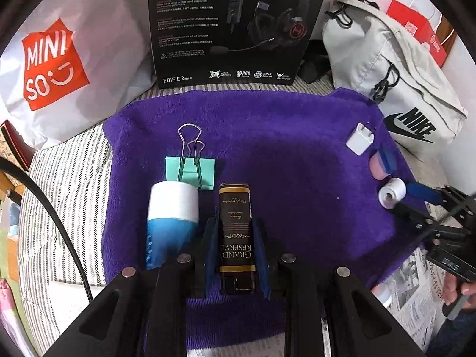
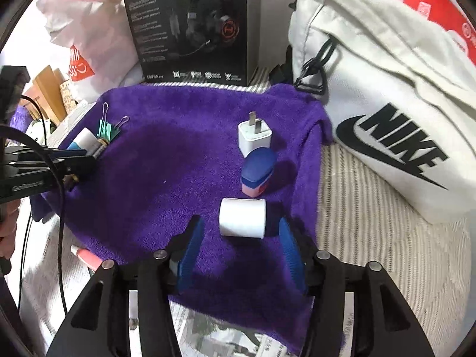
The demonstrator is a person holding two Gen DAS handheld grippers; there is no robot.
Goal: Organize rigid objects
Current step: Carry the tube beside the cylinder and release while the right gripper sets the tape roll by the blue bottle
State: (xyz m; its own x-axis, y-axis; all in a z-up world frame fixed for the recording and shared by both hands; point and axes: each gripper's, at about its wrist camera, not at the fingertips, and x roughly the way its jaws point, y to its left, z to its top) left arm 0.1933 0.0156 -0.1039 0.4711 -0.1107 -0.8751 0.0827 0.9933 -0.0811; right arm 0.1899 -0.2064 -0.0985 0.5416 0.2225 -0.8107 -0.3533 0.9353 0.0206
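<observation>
A purple towel (image 1: 297, 163) holds the objects. My left gripper (image 1: 235, 232) is shut on a dark brown "Grand Reserve" box (image 1: 236, 238) lying on the towel, beside a white-capped blue bottle (image 1: 172, 208) and a green binder clip (image 1: 190, 172). My right gripper (image 2: 241, 232) is open; a white roll (image 2: 242, 217) lies on its side between the blue fingers (image 2: 192, 247), with a gap on each side. Beyond the roll stand a blue-and-pink container (image 2: 257, 169) and a white charger plug (image 2: 254, 136).
A black headset box (image 1: 226, 29) stands behind the towel, a white Miniso bag (image 1: 53, 65) to its left and a white Nike bag (image 2: 386, 119) to its right. Newspaper (image 1: 416, 291) lies under the towel's near edge. A pink tube (image 2: 86, 257) lies off the towel.
</observation>
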